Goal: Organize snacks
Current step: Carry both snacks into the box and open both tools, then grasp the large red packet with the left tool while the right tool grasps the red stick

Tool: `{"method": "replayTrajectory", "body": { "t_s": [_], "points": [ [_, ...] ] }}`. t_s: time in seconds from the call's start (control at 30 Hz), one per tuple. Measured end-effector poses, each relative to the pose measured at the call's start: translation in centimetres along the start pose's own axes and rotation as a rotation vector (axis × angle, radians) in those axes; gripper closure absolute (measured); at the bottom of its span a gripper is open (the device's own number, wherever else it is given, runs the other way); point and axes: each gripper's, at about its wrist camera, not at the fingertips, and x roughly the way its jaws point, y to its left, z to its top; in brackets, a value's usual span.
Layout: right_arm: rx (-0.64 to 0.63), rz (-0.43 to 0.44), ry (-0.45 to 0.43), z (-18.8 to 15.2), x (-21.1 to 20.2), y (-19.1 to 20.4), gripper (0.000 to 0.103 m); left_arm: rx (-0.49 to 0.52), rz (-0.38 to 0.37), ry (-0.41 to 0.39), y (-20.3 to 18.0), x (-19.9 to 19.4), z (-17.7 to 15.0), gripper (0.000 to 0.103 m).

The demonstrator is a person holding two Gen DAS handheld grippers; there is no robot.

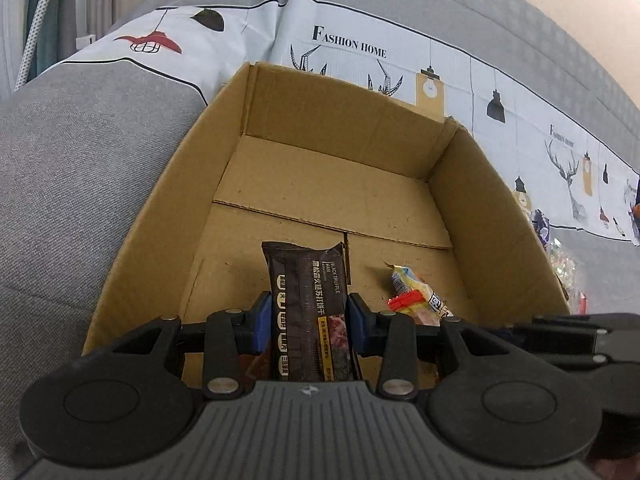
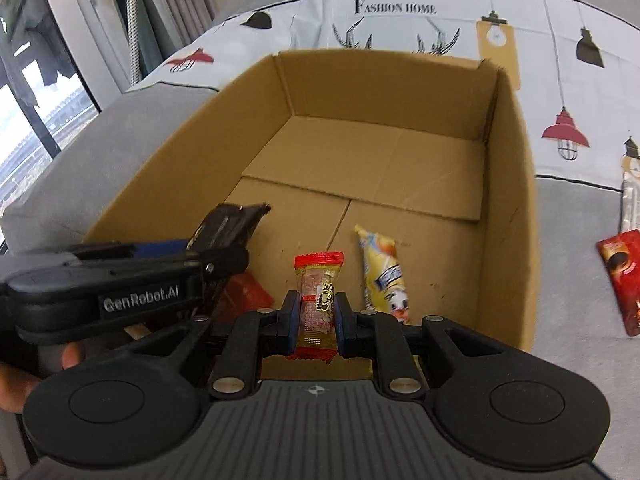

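Observation:
An open cardboard box (image 1: 332, 120) (image 2: 384, 80) stands on a grey sofa. My left gripper (image 1: 308, 320) is shut on a dark brown cracker packet (image 1: 306, 300) and holds it over the box's near end; it also shows in the right wrist view (image 2: 228, 228). My right gripper (image 2: 318, 316) is shut on a small red candy packet (image 2: 318, 300), held over the box's near edge. A yellow snack packet (image 2: 382, 268) (image 1: 416, 292) lies on the box floor. A red packet (image 2: 244, 292) lies in the box under the left gripper.
A printed white cloth (image 2: 400, 8) covers the sofa back behind the box. A red snack packet (image 2: 624, 276) and a clear packet (image 2: 630, 200) lie on the sofa right of the box. More wrapped snacks (image 1: 560, 260) lie beside the box's right wall. A window (image 2: 24, 120) is at far left.

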Motion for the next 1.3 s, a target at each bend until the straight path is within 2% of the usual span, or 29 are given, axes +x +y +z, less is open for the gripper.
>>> {"method": "replayTrajectory", "body": {
  "t_s": [0.07,0.1,0.13,0.17,0.2,0.23,0.27,0.3,0.33,0.47,0.53,0.63,0.77,0.87,1.0,1.07,1.17,1.3],
  "points": [
    [0.011,0.015,-0.006,-0.1,-0.3,0.0,0.083,0.027,-0.019,-0.007,-0.5,-0.7,0.3,0.059],
    [0.025,0.037,-0.02,-0.1,-0.9,-0.1,0.079,0.033,-0.017,-0.012,-0.8,-1.3,0.3,0.055],
    [0.038,0.061,-0.03,0.2,-1.3,-0.6,0.072,0.023,0.003,-0.023,-1.0,-1.9,0.4,0.042],
    [0.054,0.059,-0.041,0.6,-1.9,-1.2,0.056,0.009,0.024,-0.033,-1.1,-2.6,0.5,0.031],
    [0.072,0.063,-0.063,0.5,-2.9,-2.0,0.043,-0.003,0.024,-0.047,-1.3,-3.4,0.7,0.016],
    [0.091,0.098,-0.084,0.3,-4.0,-2.7,0.039,-0.007,0.0,-0.069,-1.5,-4.3,0.7,0.012],
    [0.112,0.114,-0.096,0.1,-4.9,-3.4,0.021,-0.003,-0.031,-0.087,-1.8,-5.2,0.7,0.012],
    [0.126,0.121,-0.122,-0.3,-6.3,-4.1,0.011,0.011,-0.051,-0.097,-2.6,-5.9,0.7,0.012],
    [0.126,0.118,-0.149,-0.7,-7.5,-4.6,0.01,0.031,-0.065,-0.105,-3.5,-6.6,0.7,0.012],
    [0.113,0.124,-0.253,-3.1,-12.5,-7.4,0.01,0.09,-0.162,-0.122,-8.6,-7.9,0.6,0.011],
    [0.119,0.096,-0.314,-4.9,-14.7,-9.5,0.01,0.142,-0.203,-0.119,-11.9,-7.7,0.1,0.011],
    [0.169,0.001,-0.342,-7.4,-16.9,-13.4,0.01,0.209,-0.239,-0.111,-16.9,-6.6,-1.1,0.011],
    [0.209,-0.155,-0.355,-10.9,-18.6,-19.2,0.011,0.237,-0.291,-0.068,-22.1,-3.7,-2.2,0.011],
    [0.293,-0.237,-0.331,-13.1,-18.7,-23.8,0.021,0.262,-0.3,-0.047,-25.5,-0.7,-2.9,0.011],
    [0.444,-0.261,-0.308,-14.8,-17.6,-29.5,0.037,0.182,-0.297,0.047,-28.5,5.7,-2.2,0.011],
    [0.481,-0.254,-0.297,-14.9,-16.8,-31.6,0.041,0.118,-0.279,0.084,-30.0,9.2,-1.4,0.011],
    [0.518,-0.23,-0.277,-14.0,-15.1,-34.1,0.049,0.058,-0.243,0.132,-31.8,14.2,-0.2,0.011],
    [0.502,-0.2,-0.248,-11.6,-12.3,-36.1,0.052,0.005,-0.188,0.196,-33.1,19.7,0.9,0.011]
  ]
}}
